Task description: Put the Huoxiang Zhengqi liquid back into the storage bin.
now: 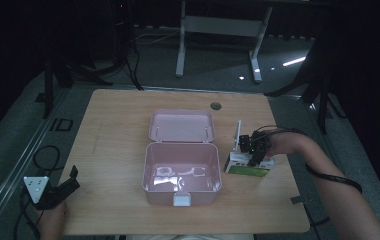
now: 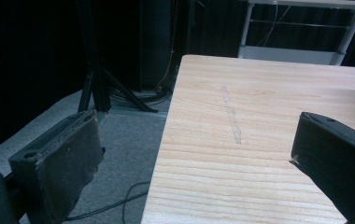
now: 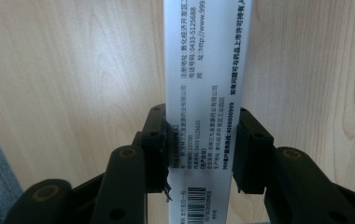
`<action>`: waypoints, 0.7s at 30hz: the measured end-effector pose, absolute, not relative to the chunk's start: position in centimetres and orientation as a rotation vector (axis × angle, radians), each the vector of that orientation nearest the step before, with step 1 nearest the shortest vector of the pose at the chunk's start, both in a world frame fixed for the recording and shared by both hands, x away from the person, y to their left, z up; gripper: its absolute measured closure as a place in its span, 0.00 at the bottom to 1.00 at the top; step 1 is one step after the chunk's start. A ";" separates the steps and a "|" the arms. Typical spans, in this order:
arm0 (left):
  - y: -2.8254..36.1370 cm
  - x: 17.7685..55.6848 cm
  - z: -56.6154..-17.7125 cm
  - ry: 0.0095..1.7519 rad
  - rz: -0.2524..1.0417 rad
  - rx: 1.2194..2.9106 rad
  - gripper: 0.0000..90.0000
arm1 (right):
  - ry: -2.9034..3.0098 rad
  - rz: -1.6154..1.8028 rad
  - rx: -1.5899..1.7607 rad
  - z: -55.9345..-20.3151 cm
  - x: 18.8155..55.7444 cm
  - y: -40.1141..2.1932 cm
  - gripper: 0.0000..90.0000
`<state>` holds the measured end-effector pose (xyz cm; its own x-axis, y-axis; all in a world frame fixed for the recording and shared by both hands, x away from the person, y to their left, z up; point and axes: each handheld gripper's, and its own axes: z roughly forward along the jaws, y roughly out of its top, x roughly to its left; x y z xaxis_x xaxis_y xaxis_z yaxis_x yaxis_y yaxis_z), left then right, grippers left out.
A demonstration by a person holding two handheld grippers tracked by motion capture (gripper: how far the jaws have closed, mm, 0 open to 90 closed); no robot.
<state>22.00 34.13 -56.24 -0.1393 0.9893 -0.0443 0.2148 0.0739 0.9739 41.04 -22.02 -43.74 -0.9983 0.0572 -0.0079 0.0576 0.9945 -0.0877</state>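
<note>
An open pink lunch box (image 1: 148,172) sits mid-table, its lid (image 1: 181,126) lying flat behind it. Just right of it a white and green medicine box (image 1: 245,170) rests on the wood, with a white flap (image 1: 238,135) standing up at its far end. My right gripper (image 1: 255,150) comes down on this box. In the right gripper view the jaws press both sides of the printed white box (image 3: 203,56), so the gripper (image 3: 202,121) is shut on it. My left gripper (image 1: 70,180) hangs open and holds nothing at the table's front left corner, its jaws wide apart (image 2: 196,135).
The wooden table (image 1: 118,125) has a round cable hole (image 1: 216,106) near its far edge. Off the left edge (image 2: 166,140) are grey floor, cables and a black tripod (image 2: 96,79). A white desk frame (image 1: 218,30) stands behind the table.
</note>
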 end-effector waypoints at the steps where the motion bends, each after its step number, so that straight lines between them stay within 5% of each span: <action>1: 34.1 22.0 -56.2 1.501 1.150 1.258 0.02 | 3.133 -0.136 0.086 -43.5 40.9 -22.0 0.69; 21: 34.1 22.0 -56.2 1.505 1.149 1.255 0.02 | 3.179 -0.157 0.123 -39.5 38.8 -21.5 0.69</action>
